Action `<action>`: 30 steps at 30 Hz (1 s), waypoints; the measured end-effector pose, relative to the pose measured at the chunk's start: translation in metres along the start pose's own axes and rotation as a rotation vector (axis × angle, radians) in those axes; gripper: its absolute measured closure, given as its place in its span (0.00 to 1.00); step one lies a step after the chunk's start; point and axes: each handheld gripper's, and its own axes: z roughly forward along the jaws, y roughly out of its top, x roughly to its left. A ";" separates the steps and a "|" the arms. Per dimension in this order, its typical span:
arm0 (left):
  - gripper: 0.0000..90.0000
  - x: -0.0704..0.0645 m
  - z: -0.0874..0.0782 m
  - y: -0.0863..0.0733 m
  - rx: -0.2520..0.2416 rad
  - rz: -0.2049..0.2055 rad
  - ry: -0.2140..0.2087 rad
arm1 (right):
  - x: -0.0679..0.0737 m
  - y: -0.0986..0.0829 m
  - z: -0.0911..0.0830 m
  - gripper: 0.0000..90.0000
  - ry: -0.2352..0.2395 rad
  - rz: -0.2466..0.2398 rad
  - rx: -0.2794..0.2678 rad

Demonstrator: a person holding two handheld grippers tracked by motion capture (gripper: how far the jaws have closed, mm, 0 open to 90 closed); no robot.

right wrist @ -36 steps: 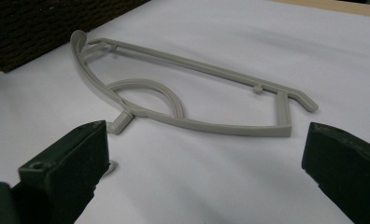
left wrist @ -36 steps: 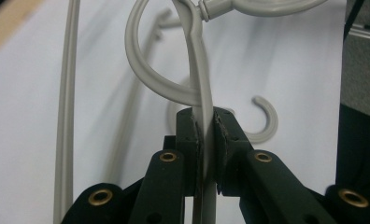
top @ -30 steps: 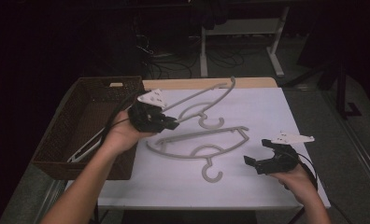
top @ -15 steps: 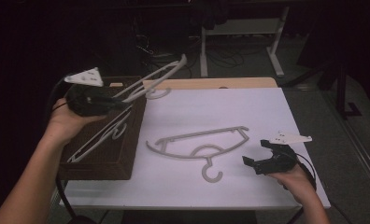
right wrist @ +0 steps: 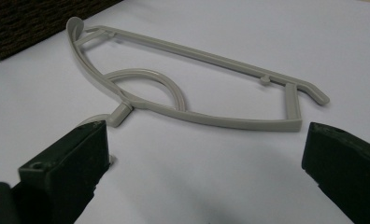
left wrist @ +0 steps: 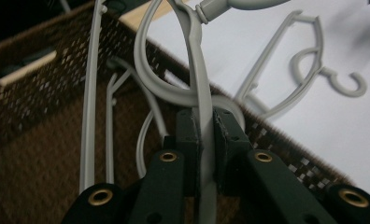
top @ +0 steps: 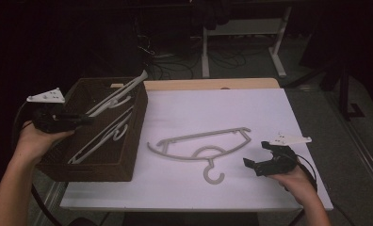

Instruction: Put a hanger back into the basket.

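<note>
Left gripper view: fingers [left wrist: 206, 135] clamped on hanger [left wrist: 195, 70], its hook cut off; right gripper [top: 264, 159] spread wide.

grey hanger [top: 201, 146], brown woven basket [top: 88, 165]

held hanger [left wrist: 202, 93]: showing as smooth grey plastic with a matt finish
lying hanger [right wrist: 197, 88]: looking like the same moulded matt plastic
basket [top: 128, 136]: appearing as dark brown woven wicker, rough
table cover [top: 250, 113]: reading as smooth, matt white, perhaps paper or laminate
table edge [top: 213, 84]: showing pale wood
left gripper [left wrist: 202, 135]: wearing matt black jaws, brass-looking rivets
</note>
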 end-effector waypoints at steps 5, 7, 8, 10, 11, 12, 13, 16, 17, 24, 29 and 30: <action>0.91 0.009 -0.003 -0.013 0.008 -0.042 0.021 | 0.000 0.000 0.000 0.01 0.000 -0.001 0.000; 0.91 0.011 -0.001 -0.016 0.009 -0.058 0.008 | -0.001 0.000 0.001 0.01 -0.001 0.001 0.000; 0.91 0.012 0.000 -0.018 0.008 -0.067 -0.001 | -0.001 0.000 0.000 0.01 -0.001 0.003 0.000; 0.91 0.013 0.002 -0.019 0.012 -0.075 -0.014 | -0.001 0.000 0.001 0.01 -0.001 0.004 0.000; 0.91 0.014 0.002 -0.020 0.014 -0.074 -0.016 | -0.001 0.000 0.001 0.01 -0.001 0.003 0.001; 0.91 0.013 0.002 -0.021 0.011 -0.077 -0.016 | -0.001 0.000 0.001 0.01 -0.001 0.003 0.000; 0.91 0.013 0.003 -0.022 0.015 -0.079 -0.018 | -0.001 0.000 0.001 0.01 -0.001 0.001 0.000; 0.91 0.012 0.006 -0.024 0.038 -0.078 -0.013 | -0.001 0.000 0.001 0.01 -0.001 0.003 0.001; 0.91 0.013 0.009 -0.026 0.051 -0.080 -0.013 | -0.001 0.000 0.001 0.01 -0.001 0.003 0.000; 0.91 0.020 0.036 -0.035 0.109 -0.105 -0.030 | -0.001 0.000 0.001 0.01 -0.001 0.001 0.000; 0.89 0.028 0.041 -0.048 0.127 -0.127 -0.033 | -0.001 -0.001 0.000 0.01 -0.003 0.003 -0.002; 0.82 0.029 0.040 -0.050 0.123 -0.136 -0.016 | -0.001 -0.001 0.000 0.01 -0.002 0.004 -0.002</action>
